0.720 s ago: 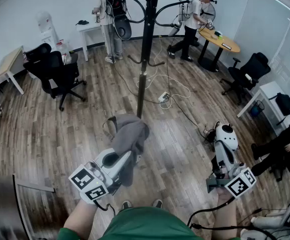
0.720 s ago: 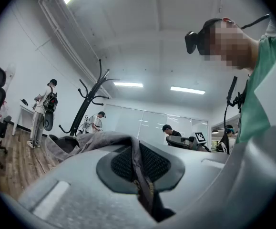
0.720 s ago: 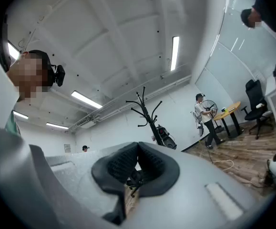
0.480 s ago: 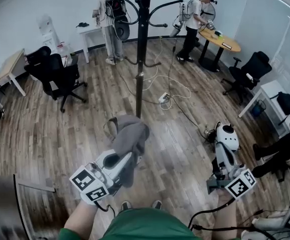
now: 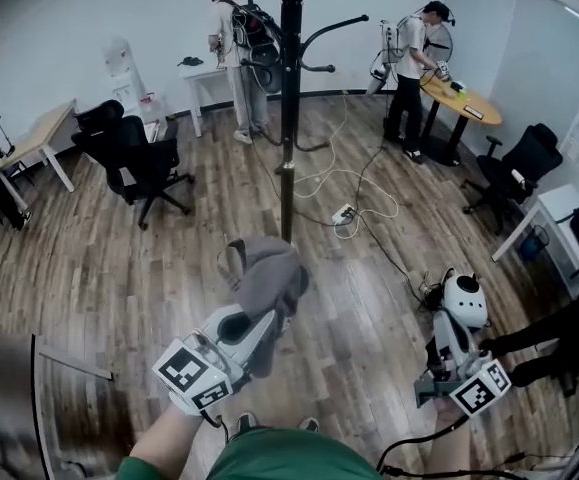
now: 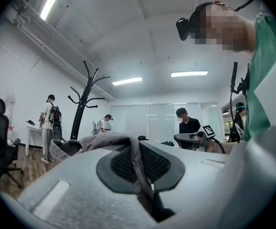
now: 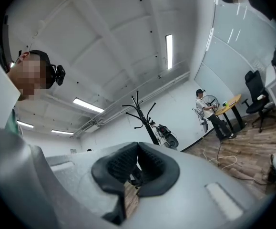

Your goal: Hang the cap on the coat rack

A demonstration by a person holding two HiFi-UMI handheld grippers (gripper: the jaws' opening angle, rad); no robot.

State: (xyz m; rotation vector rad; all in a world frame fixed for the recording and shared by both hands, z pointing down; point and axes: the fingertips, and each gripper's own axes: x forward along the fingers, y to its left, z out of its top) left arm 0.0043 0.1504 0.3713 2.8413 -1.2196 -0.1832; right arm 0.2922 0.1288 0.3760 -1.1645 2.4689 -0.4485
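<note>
1. My left gripper was clenched on the cap. In the left gripper view, a strip of the grey fabric ran between the two dark pads, which were pressed tight on it.
2. The cap hung bunched and drooping off the front of that gripper, above the wood floor. It was well short of the coat rack and touched no part of it.
3. The coat rack stood upright beyond the cap, near the middle of the room. Its black pole rose out of the top of the head view, and its curved hooks branched off high up.
4. My right gripper sat low at the right of the head view, well apart from the cap. In the right gripper view its pads met at the tips with nothing between them.
5. White cables lay looped on the floor to the right of the rack's base.
6. A black office chair stood off to the left.
7. Two people stood at the far wall, one at a white desk and one beside a round wooden table.
</note>
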